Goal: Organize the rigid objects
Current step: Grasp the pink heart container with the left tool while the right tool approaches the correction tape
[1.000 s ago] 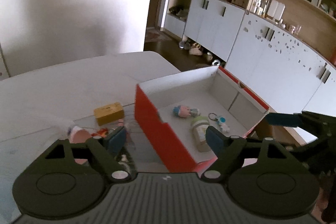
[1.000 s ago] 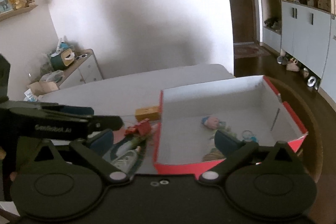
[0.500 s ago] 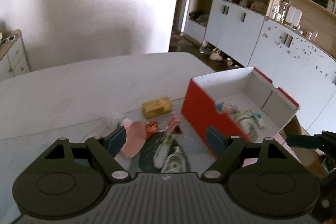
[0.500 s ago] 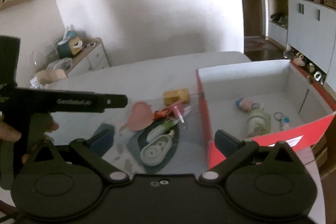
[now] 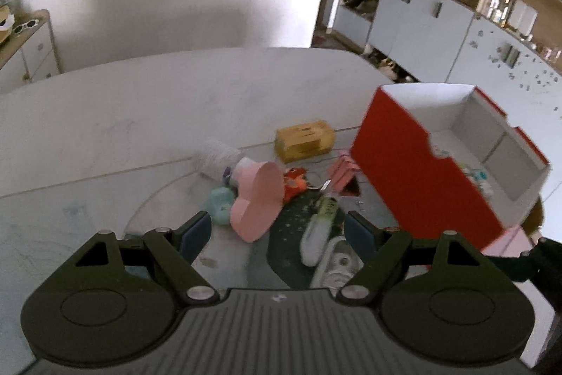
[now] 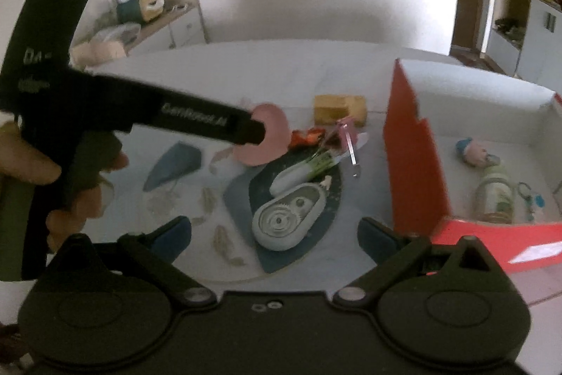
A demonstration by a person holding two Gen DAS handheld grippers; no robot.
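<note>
Red cardboard walls with a white lining mark the open box [image 5: 421, 164] at the right of the left wrist view, standing on the pale table [image 5: 140, 115]. Left of it lies a loose cluster: a yellow block [image 5: 304, 140], a pink heart-shaped box [image 5: 258, 201] tilted on its edge, a mint-green toy [image 5: 220, 204] touching it, and a small orange figure [image 5: 294, 183]. The left gripper [image 5: 277, 232] hangs above them, jaws spread wide and holding nothing. In the right wrist view the right gripper [image 6: 274, 236] is likewise spread and empty, over a grey correction-tape dispenser [image 6: 289, 218] and a white-and-green tube [image 6: 305, 169] on a dark leaf-shaped mat [image 6: 316, 234]. Inside the box rest a small doll [image 6: 472, 152], a bottle [image 6: 495, 195] on its side and a keychain [image 6: 532, 199].
</note>
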